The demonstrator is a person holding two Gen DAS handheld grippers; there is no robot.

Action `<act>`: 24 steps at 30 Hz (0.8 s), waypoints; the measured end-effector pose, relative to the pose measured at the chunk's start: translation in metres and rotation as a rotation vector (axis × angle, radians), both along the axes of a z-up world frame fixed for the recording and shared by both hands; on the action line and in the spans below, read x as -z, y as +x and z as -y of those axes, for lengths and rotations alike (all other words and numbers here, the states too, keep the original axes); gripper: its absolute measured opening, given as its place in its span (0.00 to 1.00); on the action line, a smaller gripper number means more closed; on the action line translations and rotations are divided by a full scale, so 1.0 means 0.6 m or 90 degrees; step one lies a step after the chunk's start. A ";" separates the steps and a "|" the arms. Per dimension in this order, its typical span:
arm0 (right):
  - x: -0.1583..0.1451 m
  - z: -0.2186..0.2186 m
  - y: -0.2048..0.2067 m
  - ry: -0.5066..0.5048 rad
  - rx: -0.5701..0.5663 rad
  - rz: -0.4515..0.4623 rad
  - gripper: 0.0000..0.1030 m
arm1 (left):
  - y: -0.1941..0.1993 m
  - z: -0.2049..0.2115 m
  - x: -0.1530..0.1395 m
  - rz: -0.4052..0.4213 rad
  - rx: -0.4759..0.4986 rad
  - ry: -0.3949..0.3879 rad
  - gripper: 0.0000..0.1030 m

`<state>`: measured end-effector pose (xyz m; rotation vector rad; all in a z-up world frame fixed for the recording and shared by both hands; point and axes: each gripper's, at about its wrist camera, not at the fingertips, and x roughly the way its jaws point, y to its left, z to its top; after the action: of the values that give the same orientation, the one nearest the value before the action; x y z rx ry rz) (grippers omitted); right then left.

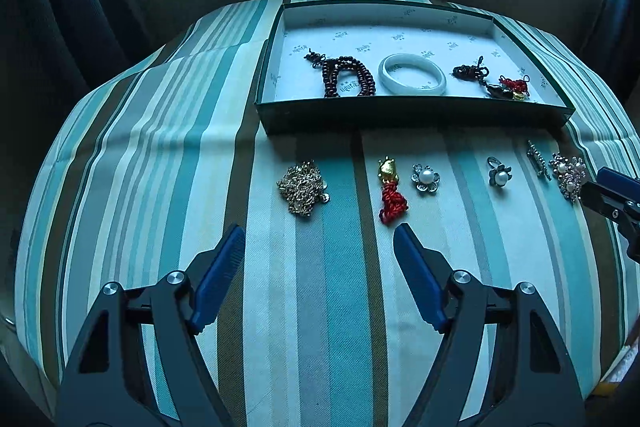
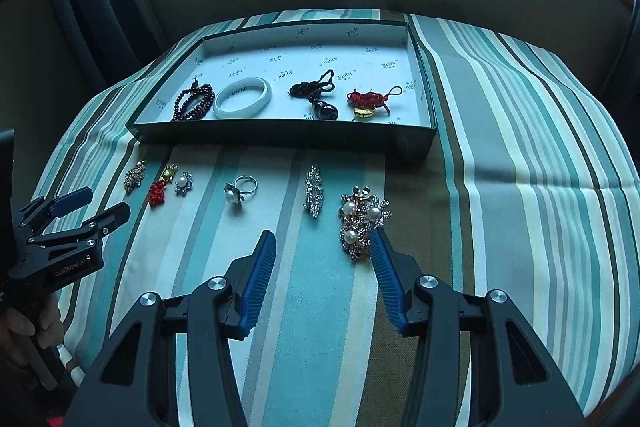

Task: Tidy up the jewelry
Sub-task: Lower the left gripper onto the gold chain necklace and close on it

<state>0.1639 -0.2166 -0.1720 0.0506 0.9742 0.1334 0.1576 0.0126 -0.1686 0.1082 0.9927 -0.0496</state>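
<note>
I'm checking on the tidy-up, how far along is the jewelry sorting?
About four of ten pieces are in. The green cardboard box holds the dark red bead bracelet, white bangle, black cord pendant and red knotted charm.

Both the left gripper and right gripper are open, holding nothing.

Six pieces remain on the striped cloth.

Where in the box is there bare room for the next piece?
The back half of the box, behind the bead bracelet, white bangle, black pendant and red knot charm, is bare. The front row is crowded, with only narrow gaps.
</note>
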 end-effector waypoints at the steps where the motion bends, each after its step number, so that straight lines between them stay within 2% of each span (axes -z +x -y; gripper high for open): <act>1: 0.003 0.001 -0.001 0.000 0.002 -0.004 0.48 | -0.003 -0.004 0.002 -0.004 -0.004 0.000 0.70; 7: 0.002 0.006 -0.003 -0.004 0.008 -0.003 0.48 | -0.002 -0.018 0.007 -0.008 -0.018 0.004 0.66; 20: 0.011 0.018 0.011 -0.015 0.017 -0.011 0.48 | 0.067 -0.020 0.024 -0.008 -0.019 0.029 0.65; 24: 0.014 0.022 0.016 -0.018 0.017 -0.012 0.48 | 0.074 -0.024 0.028 -0.010 -0.008 0.016 0.53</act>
<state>0.1737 -0.2299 -0.1801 0.0381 0.9939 0.0951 0.2021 0.0267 -0.1853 0.1250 1.0105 -0.0261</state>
